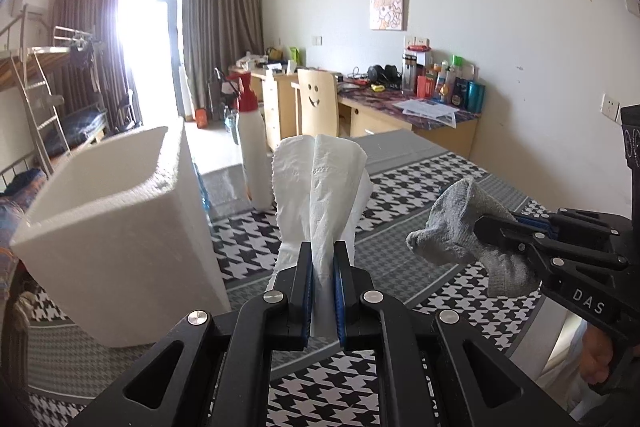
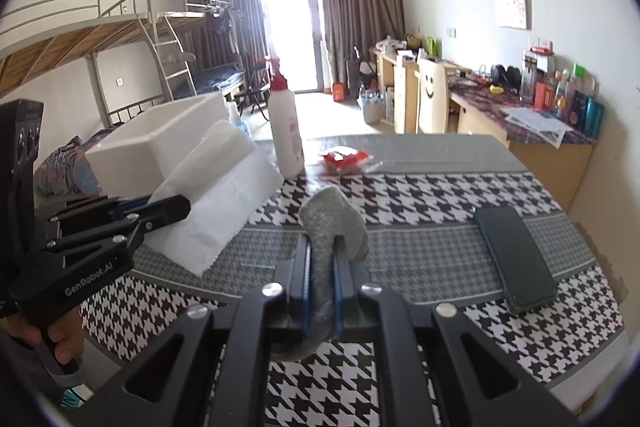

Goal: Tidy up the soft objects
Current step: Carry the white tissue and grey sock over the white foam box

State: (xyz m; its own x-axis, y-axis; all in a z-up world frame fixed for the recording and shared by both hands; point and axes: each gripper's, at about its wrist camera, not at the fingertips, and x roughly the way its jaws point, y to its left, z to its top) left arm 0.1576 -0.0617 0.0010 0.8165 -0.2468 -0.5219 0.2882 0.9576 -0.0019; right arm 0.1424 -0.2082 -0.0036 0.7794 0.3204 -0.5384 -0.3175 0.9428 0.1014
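My left gripper (image 1: 322,255) is shut on a white paper towel (image 1: 320,183) and holds it above the table, just right of a white foam box (image 1: 120,227). The towel also shows in the right wrist view (image 2: 216,195), held by the left gripper (image 2: 180,207). My right gripper (image 2: 321,251) is shut on a grey sock (image 2: 336,219) and holds it above the table. In the left wrist view the sock (image 1: 452,231) hangs from the right gripper (image 1: 486,227), to the right of the towel.
A houndstooth cloth (image 2: 440,195) covers the table. On it stand the foam box (image 2: 160,143) and a white bottle with a red cap (image 2: 284,131); a red packet (image 2: 344,159) and a dark phone (image 2: 516,259) lie there too. A chair (image 1: 318,103) and cluttered desks stand beyond.
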